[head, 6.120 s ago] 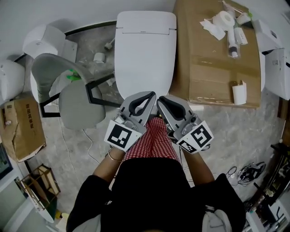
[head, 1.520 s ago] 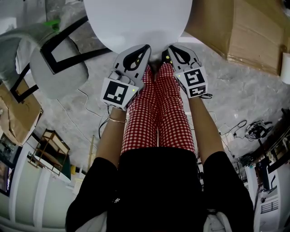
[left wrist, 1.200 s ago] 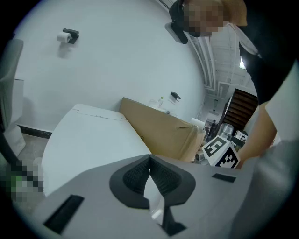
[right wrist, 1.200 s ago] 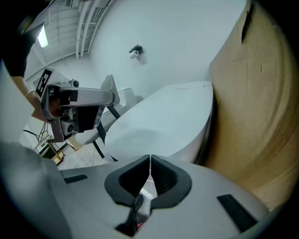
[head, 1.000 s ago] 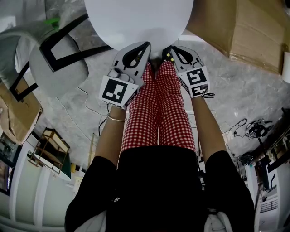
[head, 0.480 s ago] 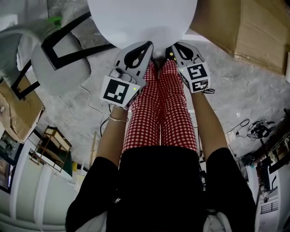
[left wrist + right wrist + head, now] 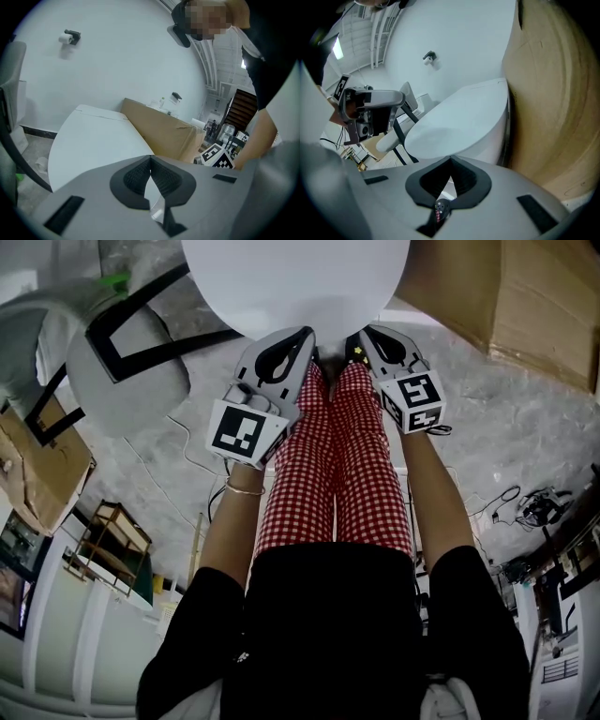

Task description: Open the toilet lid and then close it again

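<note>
Toilet lid [image 7: 295,282], smooth glossy white plastic with a rounded front edge, lies shut and flat on the toilet. It fills the top of the head view, straight ahead of the person's knees.

The left tool [image 7: 302,334] is a pale grey moulded plastic shell with black ribbed pads. Its jaws are closed tip to tip with nothing between them, and only a narrow teardrop gap sits behind the tips. The tip is at the lid's front rim, a little left of centre. Whether it touches the rim cannot be told.

The right tool [image 7: 364,332] has the same grey shell and black ribbed pads. Its jaws are likewise pressed together and empty. It points at the front rim right of centre, again with contact unclear. Each tool carries a cube with black and white square markers [image 7: 242,432] at its rear.

Red-and-white checked trousers [image 7: 333,465] of woven cloth run between the two tools. A thin bracelet [image 7: 242,488] circles the left wrist.

A large brown corrugated cardboard box [image 7: 506,296] stands just beside the toilet on the right, its side creased. A grey rounded chair [image 7: 122,381] with a black tubular frame stands to the left.

All of this rests on a grey marbled floor [image 7: 497,427], where thin black cables [image 7: 530,507] lie at the right. In the left gripper view a plain white wall [image 7: 117,56] rises behind the toilet, with a small toilet roll holder [image 7: 70,36] fixed high on it.
</note>
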Available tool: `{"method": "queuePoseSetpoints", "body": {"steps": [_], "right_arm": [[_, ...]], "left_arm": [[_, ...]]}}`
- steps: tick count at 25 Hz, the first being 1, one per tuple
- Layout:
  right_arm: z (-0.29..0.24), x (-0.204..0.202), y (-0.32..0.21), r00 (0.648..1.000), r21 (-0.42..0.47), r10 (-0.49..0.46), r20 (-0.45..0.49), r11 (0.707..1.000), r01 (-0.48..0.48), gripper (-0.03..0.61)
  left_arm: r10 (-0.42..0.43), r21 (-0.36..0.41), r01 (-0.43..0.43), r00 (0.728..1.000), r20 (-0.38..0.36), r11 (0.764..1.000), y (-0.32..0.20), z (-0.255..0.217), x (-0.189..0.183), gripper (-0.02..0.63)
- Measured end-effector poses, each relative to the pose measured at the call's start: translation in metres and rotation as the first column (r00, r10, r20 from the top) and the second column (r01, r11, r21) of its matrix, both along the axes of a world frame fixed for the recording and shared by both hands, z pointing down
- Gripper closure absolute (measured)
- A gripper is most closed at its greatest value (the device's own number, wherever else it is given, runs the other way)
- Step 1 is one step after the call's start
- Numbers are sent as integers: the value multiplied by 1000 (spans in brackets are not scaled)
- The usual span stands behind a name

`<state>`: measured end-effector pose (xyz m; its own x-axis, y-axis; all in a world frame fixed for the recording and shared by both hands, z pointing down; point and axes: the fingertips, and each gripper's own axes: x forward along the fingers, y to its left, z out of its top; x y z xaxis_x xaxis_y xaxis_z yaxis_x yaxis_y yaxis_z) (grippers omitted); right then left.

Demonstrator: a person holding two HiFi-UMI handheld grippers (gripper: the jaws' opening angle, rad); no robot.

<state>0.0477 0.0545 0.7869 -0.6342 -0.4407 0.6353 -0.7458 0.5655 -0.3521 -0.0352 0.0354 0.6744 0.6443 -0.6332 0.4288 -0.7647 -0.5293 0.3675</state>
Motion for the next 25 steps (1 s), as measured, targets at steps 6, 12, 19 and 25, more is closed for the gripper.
{"method": "queuePoseSetpoints", "body": {"steps": [6,12,19,25], "right_arm": [[-10,0,-1,1000,29,-3,20,1000,3,558],[-26,0,-1,1000,46,-1,28,999,0,558],[-46,2,-4,998,77,-5,60,997,0,558],[-68,3,-6,997,98,22,80,995,-30,558]], "left_arm": [[3,0,-3,1000,13,1000,1,-2,-4,609],[-91,-28,90,996,-4,996,8,-6,-22,609],[-81,-21,82,996,36,996,19,-5,-34,609],[76,45,-80,993,95,996,40,-15,-1,609]]}}
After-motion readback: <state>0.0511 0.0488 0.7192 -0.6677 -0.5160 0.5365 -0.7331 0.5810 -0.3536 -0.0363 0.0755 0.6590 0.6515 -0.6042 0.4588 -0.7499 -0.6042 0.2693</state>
